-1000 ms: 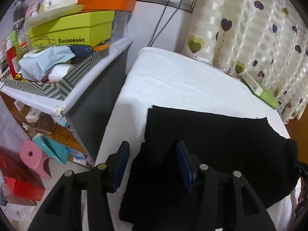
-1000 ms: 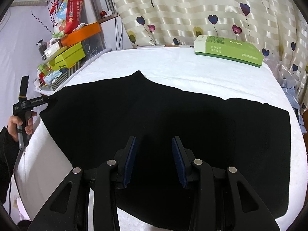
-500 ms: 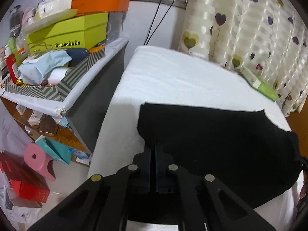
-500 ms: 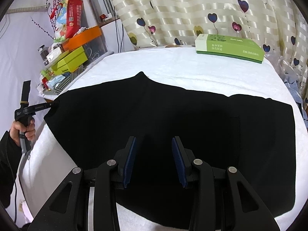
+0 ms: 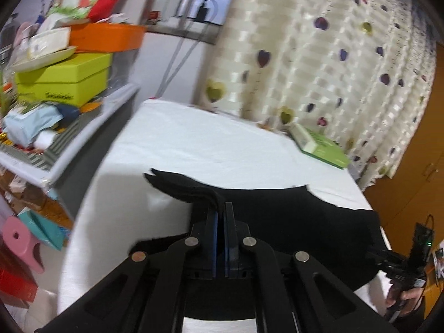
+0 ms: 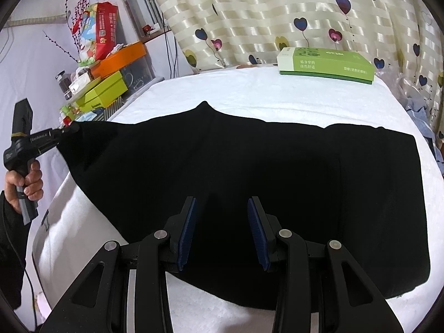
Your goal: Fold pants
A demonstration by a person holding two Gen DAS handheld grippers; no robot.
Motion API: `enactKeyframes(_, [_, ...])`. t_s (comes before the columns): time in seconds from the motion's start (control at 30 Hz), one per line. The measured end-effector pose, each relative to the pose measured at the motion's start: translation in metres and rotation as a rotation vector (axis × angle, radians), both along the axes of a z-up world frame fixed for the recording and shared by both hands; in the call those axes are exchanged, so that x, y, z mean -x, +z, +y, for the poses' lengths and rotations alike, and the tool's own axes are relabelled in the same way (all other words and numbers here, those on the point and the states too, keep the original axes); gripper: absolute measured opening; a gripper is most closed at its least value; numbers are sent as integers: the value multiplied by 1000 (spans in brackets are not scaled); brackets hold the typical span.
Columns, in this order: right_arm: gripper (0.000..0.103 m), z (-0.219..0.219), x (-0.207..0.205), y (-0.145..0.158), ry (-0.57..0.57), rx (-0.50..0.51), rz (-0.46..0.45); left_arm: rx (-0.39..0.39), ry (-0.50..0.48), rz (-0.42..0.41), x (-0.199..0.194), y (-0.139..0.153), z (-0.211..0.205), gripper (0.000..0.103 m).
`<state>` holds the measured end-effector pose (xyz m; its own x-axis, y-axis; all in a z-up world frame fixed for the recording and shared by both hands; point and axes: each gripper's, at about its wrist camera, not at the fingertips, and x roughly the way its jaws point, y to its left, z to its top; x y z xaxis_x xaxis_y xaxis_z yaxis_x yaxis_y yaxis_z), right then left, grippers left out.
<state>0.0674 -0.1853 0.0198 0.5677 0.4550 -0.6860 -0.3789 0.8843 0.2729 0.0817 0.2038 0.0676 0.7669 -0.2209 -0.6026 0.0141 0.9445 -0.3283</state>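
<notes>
While the black pants (image 6: 249, 183) lie spread across the white bed (image 6: 249, 88), the left gripper (image 5: 221, 211) has its blue pads (image 5: 215, 238) pinched together on one corner of the cloth, raising that end off the cover. From the right side, that corner shows pulled up to a point at the left gripper (image 6: 65, 131), gripped by a hand (image 6: 26, 186). The right gripper (image 6: 222, 230) hangs over the near edge of the pants, jaws apart, holding nothing. A green box (image 6: 326, 65) sits by the curtain (image 6: 277, 14).
</notes>
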Motion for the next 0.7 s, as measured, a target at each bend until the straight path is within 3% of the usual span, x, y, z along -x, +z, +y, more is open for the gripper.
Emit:
enactKeyframes(0.33, [39,-9,3,-2,-18,-19,5,57,-174,-18,-19,8,-89,4])
enactKeyframes(0.57, [39,-20,1,-5,-35,-39,14,72,-290,52,-32,-19,-153,4])
enactKeyframes(0.7, [39,-25,0,-7,-42,-45,20,37,-335,100,-36,-40,-184,4])
